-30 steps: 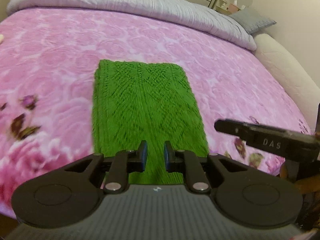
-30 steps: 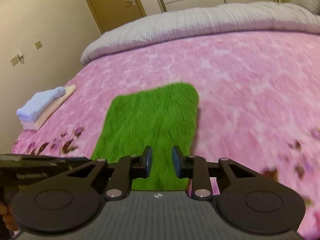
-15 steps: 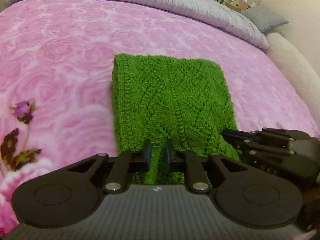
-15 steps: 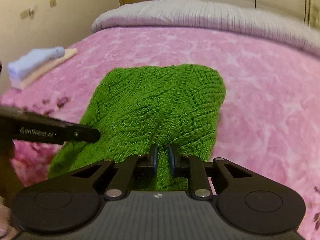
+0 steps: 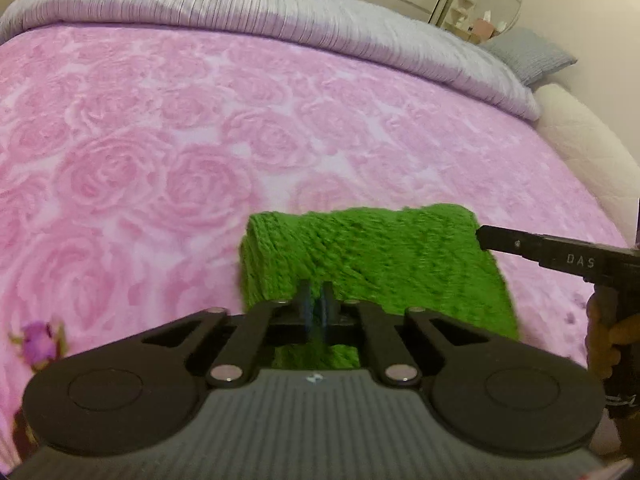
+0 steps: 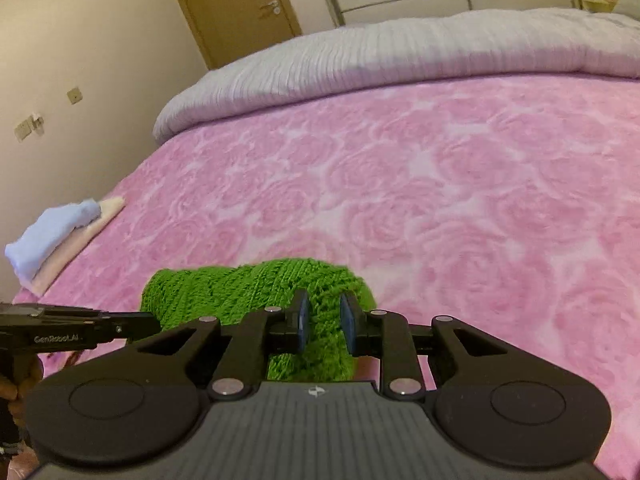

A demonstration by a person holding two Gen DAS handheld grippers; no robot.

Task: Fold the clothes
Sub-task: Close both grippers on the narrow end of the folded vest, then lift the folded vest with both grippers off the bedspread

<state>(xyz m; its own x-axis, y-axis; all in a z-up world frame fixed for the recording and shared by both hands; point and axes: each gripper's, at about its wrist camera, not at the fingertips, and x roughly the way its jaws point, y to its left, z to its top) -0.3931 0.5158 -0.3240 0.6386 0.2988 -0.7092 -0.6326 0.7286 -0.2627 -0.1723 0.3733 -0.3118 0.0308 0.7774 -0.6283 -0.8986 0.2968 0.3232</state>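
Note:
A green knitted garment (image 5: 380, 256) lies on the pink rose blanket (image 5: 160, 140), with its near end raised and doubled over. My left gripper (image 5: 316, 308) is shut on its near left edge, the pads almost touching. My right gripper (image 6: 324, 322) holds the near right edge of the knit (image 6: 240, 288); its pads stand a little apart with thick fabric bunched between them. The right tool's black finger (image 5: 520, 246) touches the knit's right side. The left tool's finger (image 6: 100, 326) shows at the knit's left side. The lower layer is hidden.
A small stack of folded clothes (image 6: 52, 248), pale blue on cream, sits at the bed's left edge. A grey duvet (image 5: 280, 12) runs along the far side, with a grey pillow (image 5: 528, 56) and a cream bed rim (image 5: 580, 160) at the right. A hand (image 5: 604, 332) holds the right tool.
Both grippers closed on the knit's near edge, then lifted it and carried it toward the far end. The flat green rectangle now looks short and doubled.

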